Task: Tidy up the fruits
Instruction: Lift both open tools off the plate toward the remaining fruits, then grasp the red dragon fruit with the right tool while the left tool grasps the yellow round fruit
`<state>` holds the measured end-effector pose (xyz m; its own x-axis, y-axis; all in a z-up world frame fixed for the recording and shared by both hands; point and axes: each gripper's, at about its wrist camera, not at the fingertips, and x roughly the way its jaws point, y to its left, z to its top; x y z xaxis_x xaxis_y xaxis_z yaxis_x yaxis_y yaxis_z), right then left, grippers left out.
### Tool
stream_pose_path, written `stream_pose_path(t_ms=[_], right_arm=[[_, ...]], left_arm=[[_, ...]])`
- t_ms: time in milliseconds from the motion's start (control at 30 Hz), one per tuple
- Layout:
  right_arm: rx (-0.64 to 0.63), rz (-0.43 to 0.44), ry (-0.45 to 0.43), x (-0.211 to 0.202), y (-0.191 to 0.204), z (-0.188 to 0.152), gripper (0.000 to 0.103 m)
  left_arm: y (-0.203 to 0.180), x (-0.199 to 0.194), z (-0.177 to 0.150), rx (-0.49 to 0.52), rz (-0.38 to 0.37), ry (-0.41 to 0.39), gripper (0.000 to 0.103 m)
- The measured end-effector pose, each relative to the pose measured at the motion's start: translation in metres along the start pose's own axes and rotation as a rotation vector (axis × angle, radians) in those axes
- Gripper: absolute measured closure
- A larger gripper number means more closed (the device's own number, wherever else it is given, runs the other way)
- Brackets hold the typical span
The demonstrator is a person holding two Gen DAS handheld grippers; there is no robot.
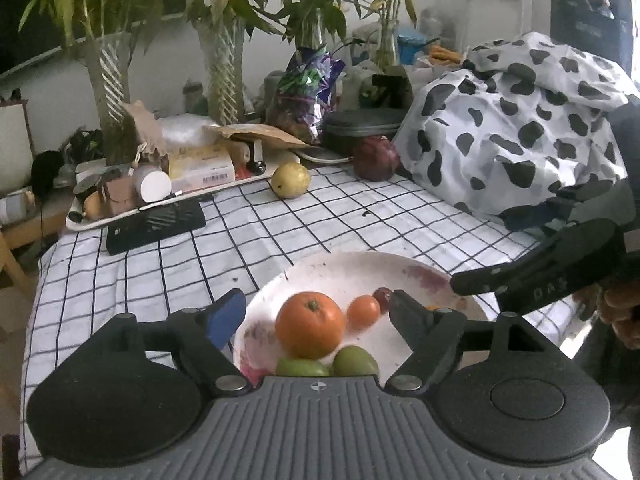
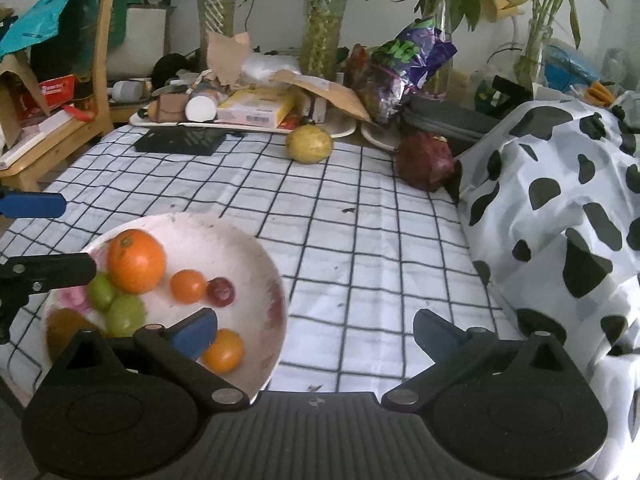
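A white plate (image 1: 340, 270) (image 2: 256, 256) on the checked cloth holds a big orange (image 1: 310, 324) (image 2: 136, 261), a small orange fruit (image 1: 363, 312) (image 2: 188, 286), a dark red fruit (image 1: 382, 298) (image 2: 221, 291), green fruits (image 1: 354, 361) (image 2: 124, 314) and another orange fruit (image 2: 224, 351). My left gripper (image 1: 316, 312) is open just above the plate, around the big orange without touching it. My right gripper (image 2: 316, 330) is open and empty at the plate's right edge; it also shows in the left wrist view (image 1: 532, 276). A yellow pear-like fruit (image 1: 291, 180) (image 2: 309, 145) and a dark red fruit (image 1: 376, 158) (image 2: 426, 162) lie at the far side.
A cow-print cloth bundle (image 1: 512, 128) (image 2: 560, 200) fills the right side. A black flat device (image 1: 154, 226) (image 2: 180, 141) and a cluttered tray (image 1: 160, 176) (image 2: 240, 110) lie at the back left. Vases with plants (image 1: 224, 76) line the back. A wooden chair (image 2: 60, 120) stands left.
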<state>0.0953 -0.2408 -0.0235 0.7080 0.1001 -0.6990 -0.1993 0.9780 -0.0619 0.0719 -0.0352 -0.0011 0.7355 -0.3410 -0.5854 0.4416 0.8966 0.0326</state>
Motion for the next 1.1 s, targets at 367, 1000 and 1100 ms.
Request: stream_pose_path(t_ms=[367, 1000, 1100], right_arm=[[0.032, -0.043, -0.010, 0.024, -0.023, 0.022, 0.000], [0.020, -0.064, -0.022, 0.054, -0.036, 0.045, 0.000], [0.048, -0.081, -0.026, 0.065, -0.047, 0.052, 0.000]], left_arm=[[0.019, 0.028, 0.016, -0.002, -0.003, 0.013, 0.025], [0.038, 0.075, 0.045, 0.023, -0.019, 0.023, 0.025], [0.040, 0.092, 0.062, 0.055, -0.023, 0.024, 0.025]])
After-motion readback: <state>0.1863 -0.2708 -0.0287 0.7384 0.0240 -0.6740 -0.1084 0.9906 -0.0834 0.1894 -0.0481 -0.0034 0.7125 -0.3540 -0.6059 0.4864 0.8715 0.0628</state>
